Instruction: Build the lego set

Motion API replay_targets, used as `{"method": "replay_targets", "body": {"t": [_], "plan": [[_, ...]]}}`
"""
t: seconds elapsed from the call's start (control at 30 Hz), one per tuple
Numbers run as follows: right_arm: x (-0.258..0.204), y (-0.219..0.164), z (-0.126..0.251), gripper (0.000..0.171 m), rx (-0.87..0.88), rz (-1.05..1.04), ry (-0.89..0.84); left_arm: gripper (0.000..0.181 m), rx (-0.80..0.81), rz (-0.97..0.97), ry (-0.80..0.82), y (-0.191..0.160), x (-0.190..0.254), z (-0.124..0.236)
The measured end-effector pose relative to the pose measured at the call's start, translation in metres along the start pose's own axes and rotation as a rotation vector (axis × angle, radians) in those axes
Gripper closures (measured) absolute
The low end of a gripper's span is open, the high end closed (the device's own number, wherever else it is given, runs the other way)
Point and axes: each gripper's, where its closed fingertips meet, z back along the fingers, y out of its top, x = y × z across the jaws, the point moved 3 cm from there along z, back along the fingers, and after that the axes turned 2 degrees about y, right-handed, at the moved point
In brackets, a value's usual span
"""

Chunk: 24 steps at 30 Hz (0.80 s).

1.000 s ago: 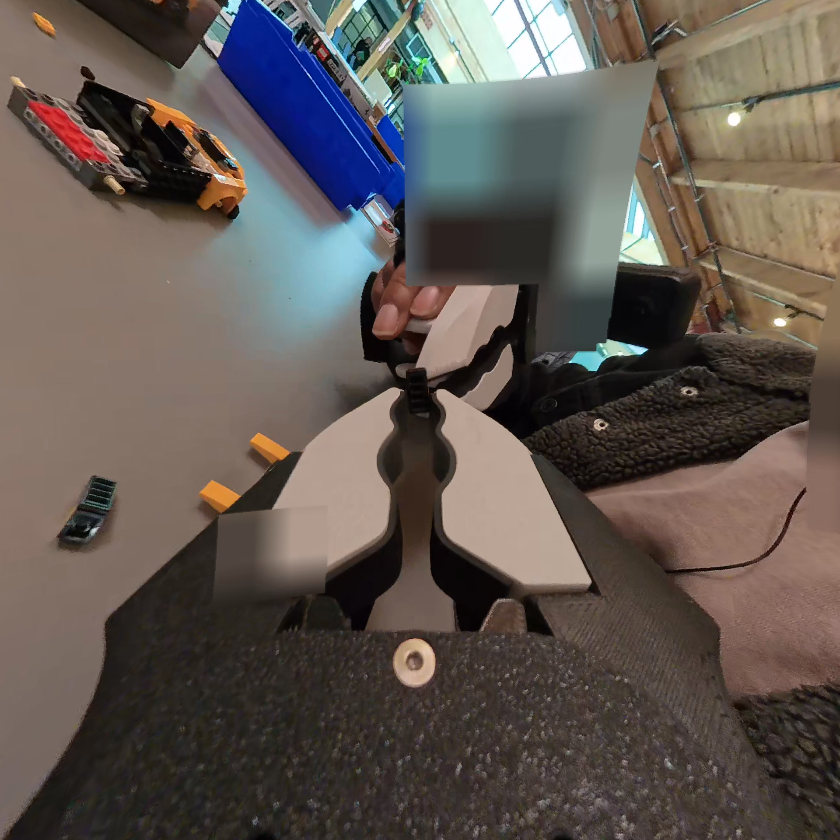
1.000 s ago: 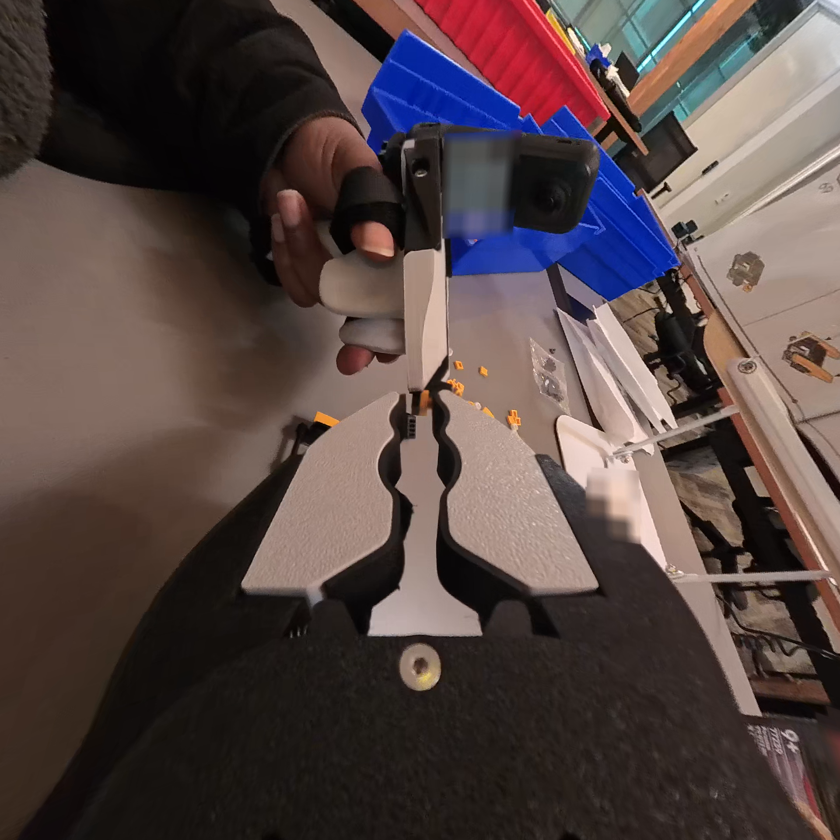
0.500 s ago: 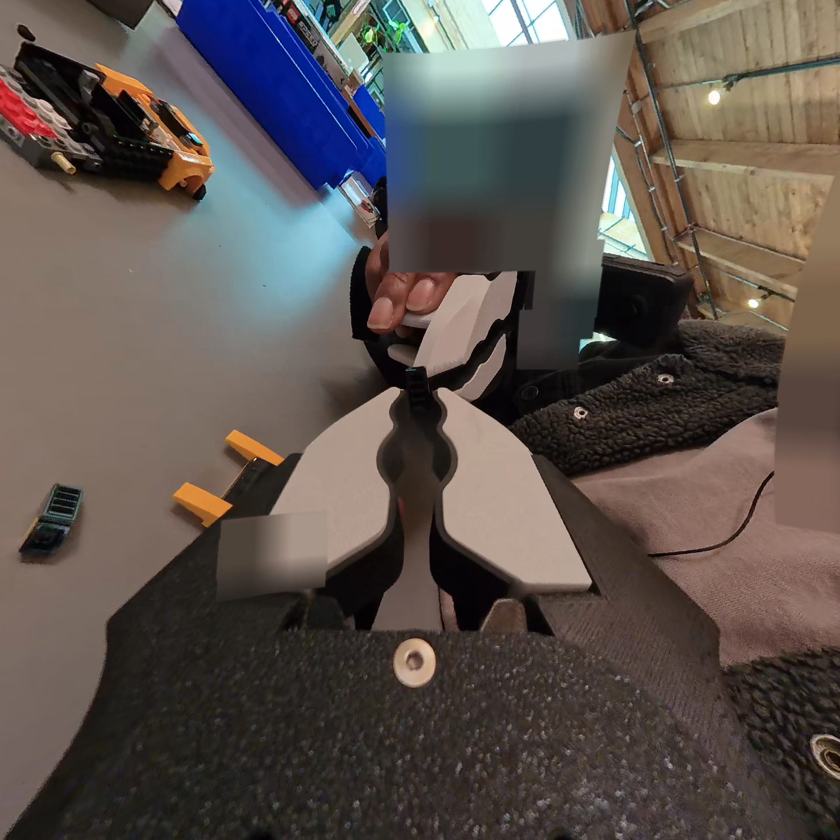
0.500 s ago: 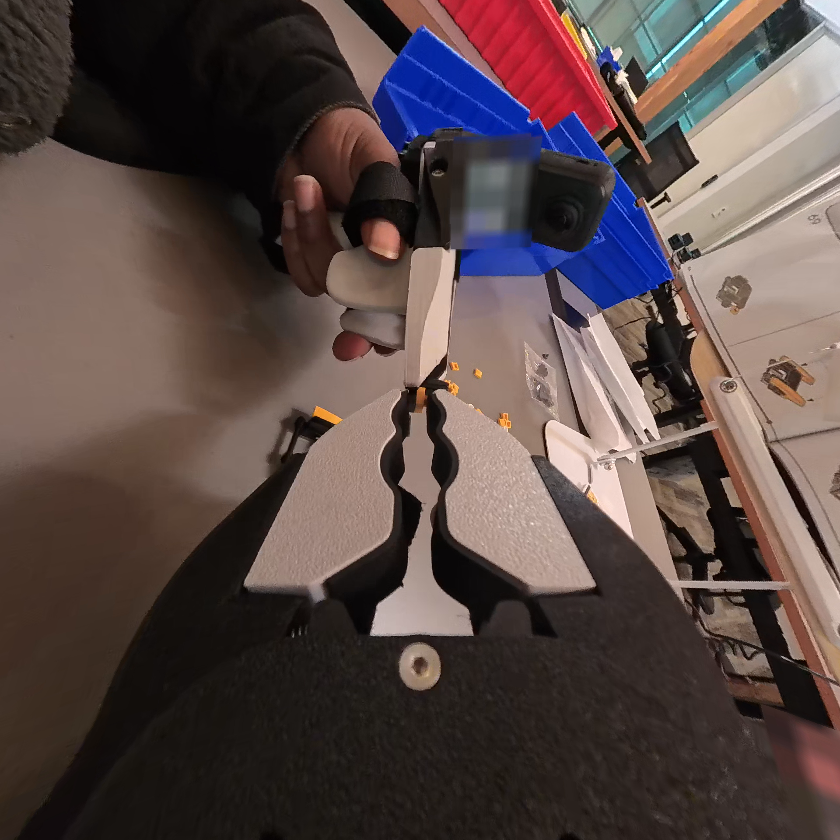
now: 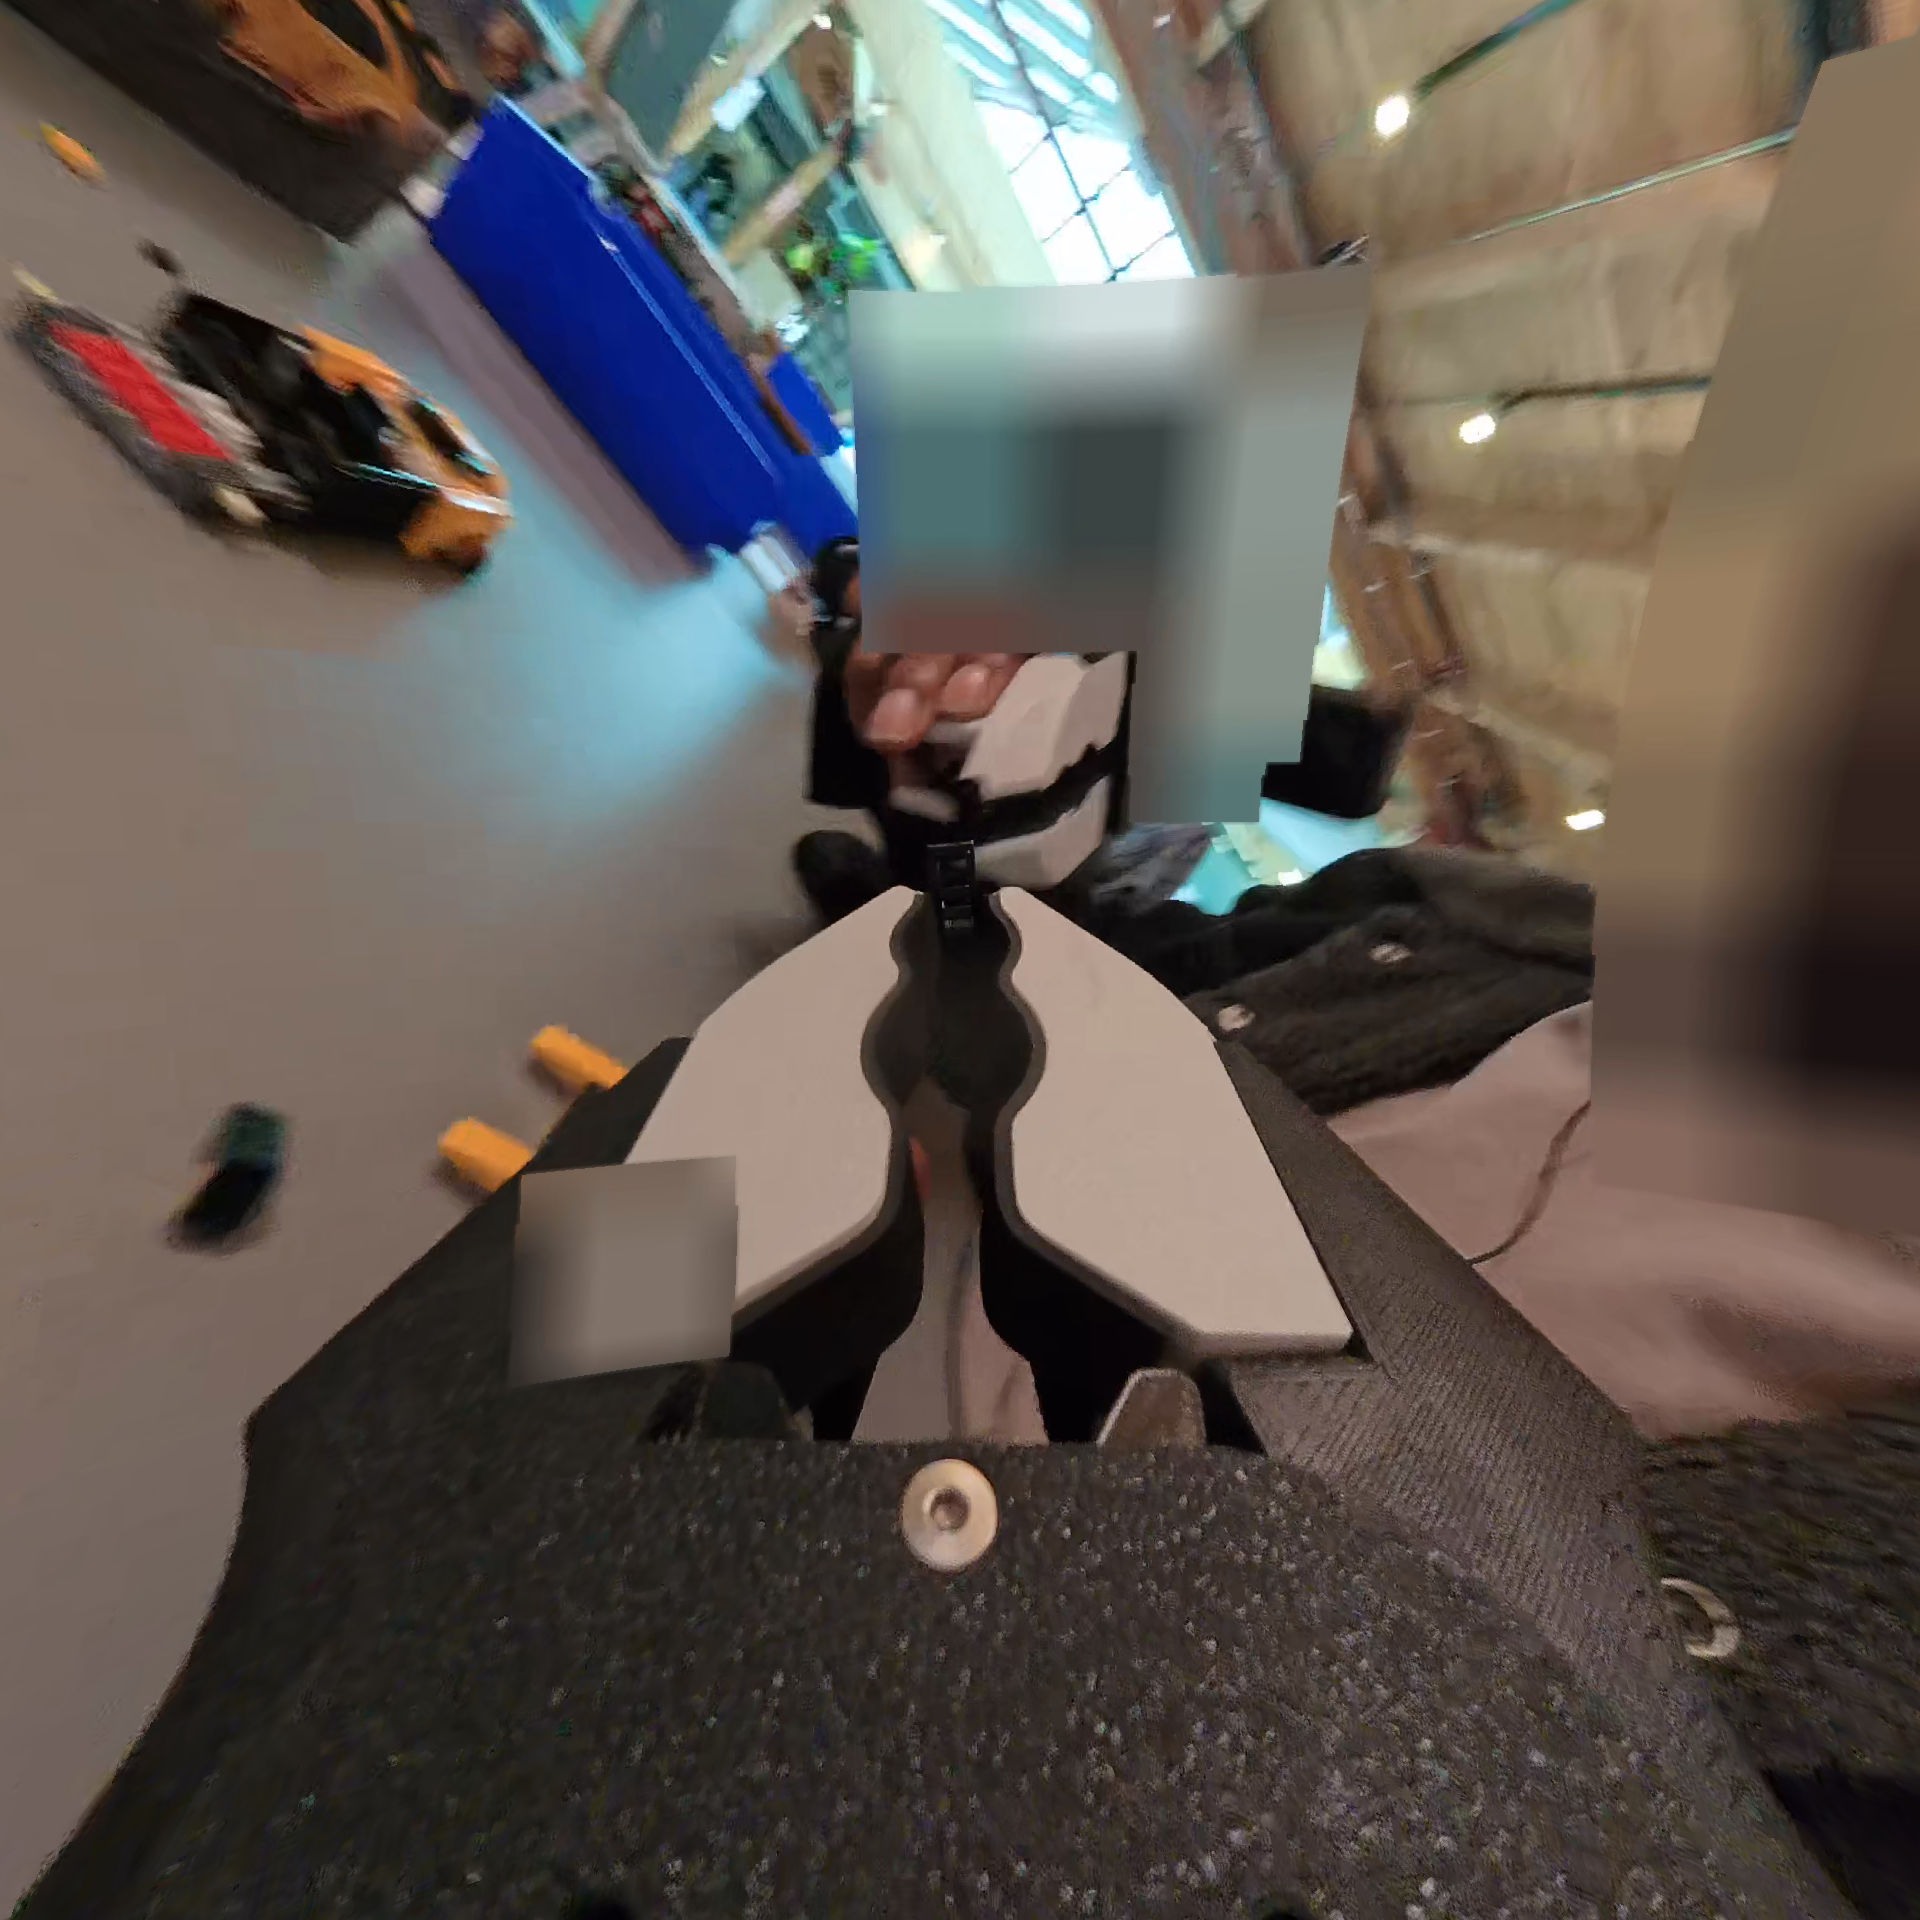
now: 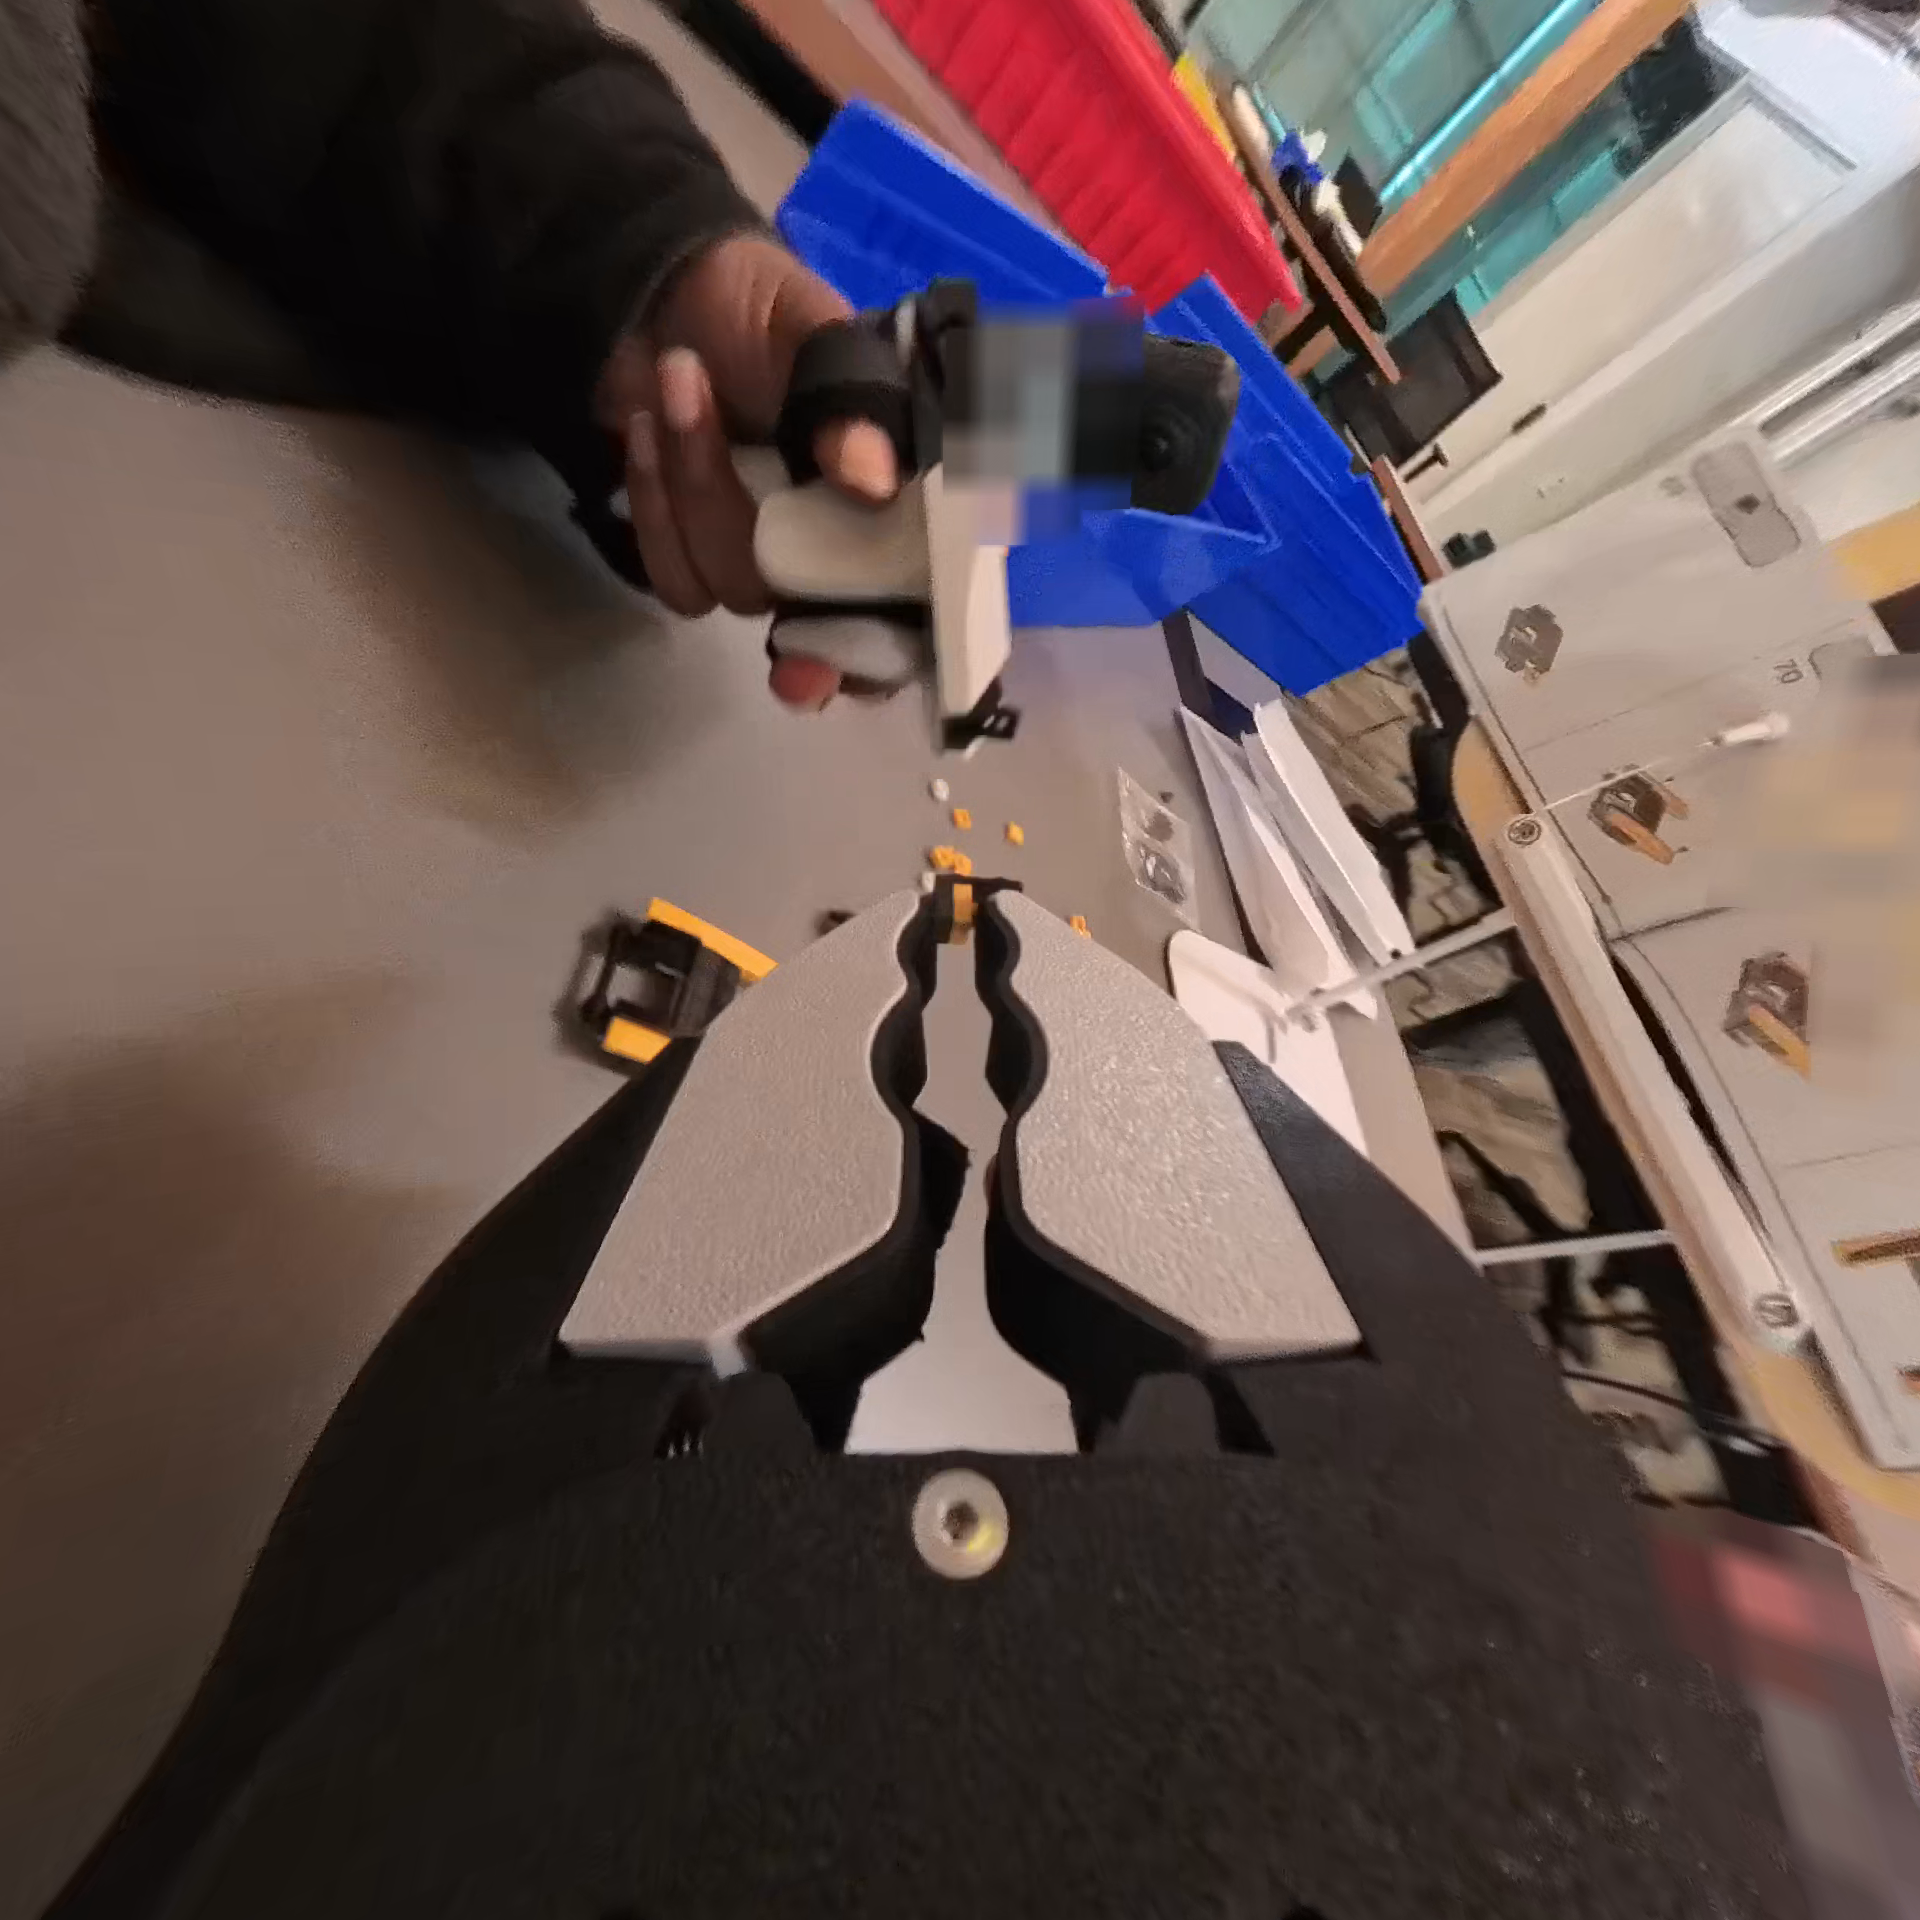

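Observation:
In the left wrist view my left gripper [image 5: 953,906] is shut on a small black ribbed piece [image 5: 953,871] that sticks out past its tips. In the right wrist view my right gripper [image 6: 957,918] is shut on a small orange and black piece [image 6: 962,900]. The two grippers are held apart above the grey table. The left gripper shows farther off in the right wrist view [image 6: 971,717], and the right gripper shows beyond the left tips [image 5: 1029,769]. A partly built orange, black and red lego car [image 5: 291,447] lies on the table at the far left.
A black and orange sub-assembly [image 6: 655,987] lies left of my right gripper. Small orange pieces [image 6: 961,831] are scattered ahead. Two orange bricks [image 5: 577,1058] and a dark piece [image 5: 229,1174] lie by my left gripper. Blue bins [image 6: 1247,520], white sheets [image 6: 1299,831] and a white tray [image 6: 1236,987] line the table's far side. The gap from one gripper's tips to the other's is roughly 5 cm.
The grippers were tip to tip; now they have pulled apart. The left one keeps the black piece and the right one keeps the orange and black piece. Both views are blurred by motion.

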Motion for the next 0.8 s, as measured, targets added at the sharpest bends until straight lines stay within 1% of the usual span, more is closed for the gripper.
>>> {"method": "replay_targets", "body": {"t": [0.03,0.1,0.17,0.23,0.43,0.6,0.7,0.8], "plan": [[0.001,0.005,0.0,0.164,0.03,-0.01,0.0,0.173,-0.021,-0.053,0.042,-0.003,-0.002,0.0],[-0.008,0.012,-0.011,0.164,0.052,-0.02,0.046,0.173,-0.086,-0.113,0.039,-0.014,0.005,-0.02],[-0.008,0.008,-0.012,0.164,0.087,-0.107,0.085,0.173,-0.117,-0.171,0.063,-0.016,0.004,-0.027],[-0.004,0.003,-0.009,0.163,0.14,-0.233,0.126,0.173,-0.1,-0.231,0.097,-0.013,0.002,-0.022],[0.0,-0.006,-0.01,0.163,0.224,-0.513,0.25,0.173,-0.136,-0.666,0.278,-0.016,0.005,-0.024],[-0.007,-0.01,-0.016,0.163,0.226,-0.694,0.388,0.173,-0.173,-1.005,0.42,-0.019,0.003,-0.023],[-0.011,-0.013,-0.02,0.163,0.237,-0.832,0.485,0.173,-0.182,-1.122,0.421,-0.023,0.005,-0.023],[-0.012,-0.012,-0.022,0.163,0.286,-1.002,0.614,0.173,-0.205,-1.239,0.418,-0.028,0.003,-0.022]]}}
